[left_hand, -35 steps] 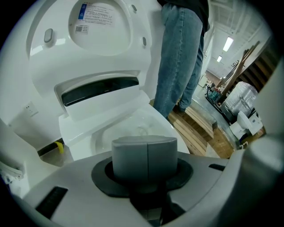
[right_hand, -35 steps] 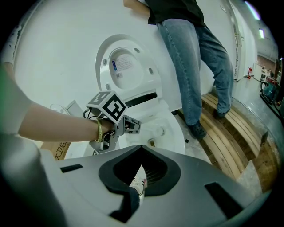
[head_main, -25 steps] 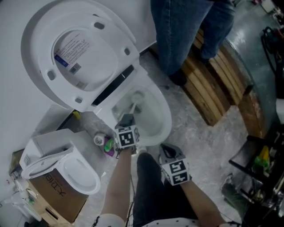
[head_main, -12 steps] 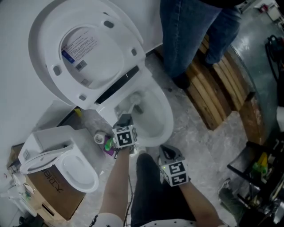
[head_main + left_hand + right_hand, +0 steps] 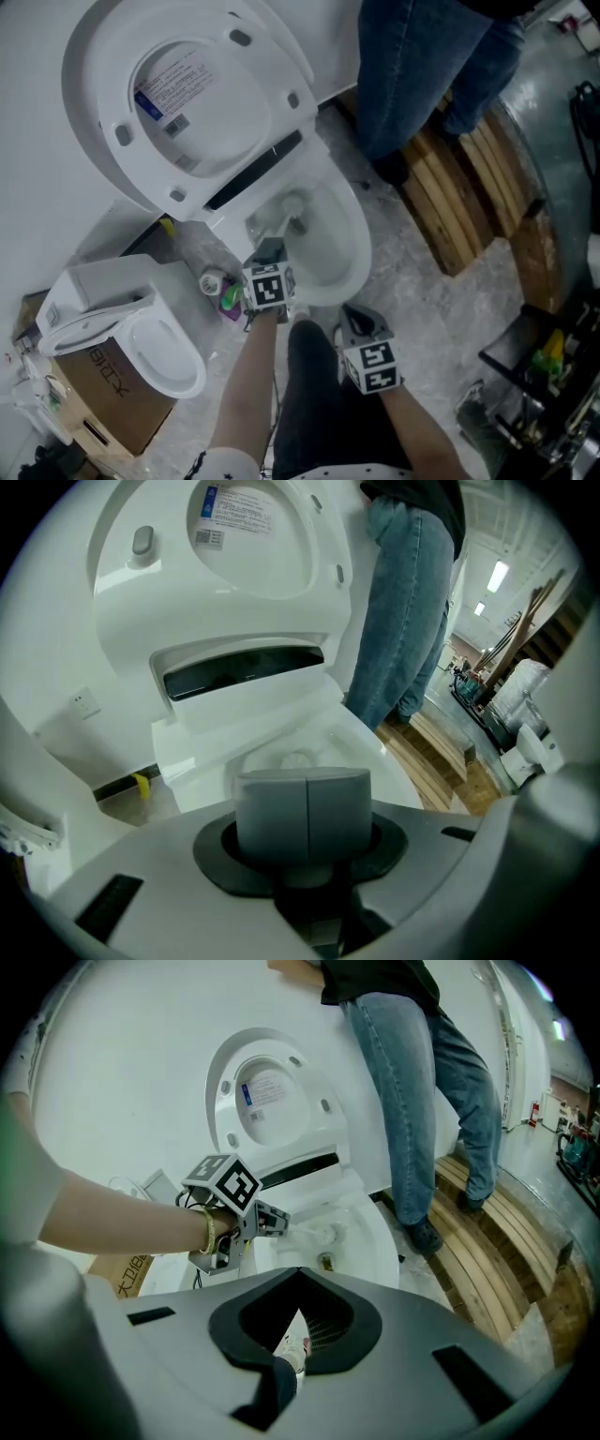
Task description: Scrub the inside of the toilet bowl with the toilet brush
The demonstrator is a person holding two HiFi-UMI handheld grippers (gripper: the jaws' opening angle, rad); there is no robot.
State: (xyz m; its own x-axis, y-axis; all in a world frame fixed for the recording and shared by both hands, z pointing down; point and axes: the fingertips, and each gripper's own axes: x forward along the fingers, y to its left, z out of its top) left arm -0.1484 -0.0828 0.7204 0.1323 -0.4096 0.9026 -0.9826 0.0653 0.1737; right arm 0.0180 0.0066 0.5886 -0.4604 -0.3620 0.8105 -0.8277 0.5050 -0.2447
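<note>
Barely shifted since a sec ago, our L gripper (image 5: 270,253) sits at the near rim of the toilet bowl (image 5: 349,246) w/ jaws clamped on the toilet brush (image 5: 314,1233), its white head down inside the bowl, while our R gripper (image 5: 356,321) hangs near the rim, jaws wide, nothing btwn.

The left gripper (image 5: 307,808), jaws pressed together, faces the open toilet bowl (image 5: 364,741) under its raised lid (image 5: 253,536).

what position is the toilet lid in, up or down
Up. The toilet lid stands raised, its labelled underside facing out, and the bowl below lies open with the toilet brush head inside it.
</note>
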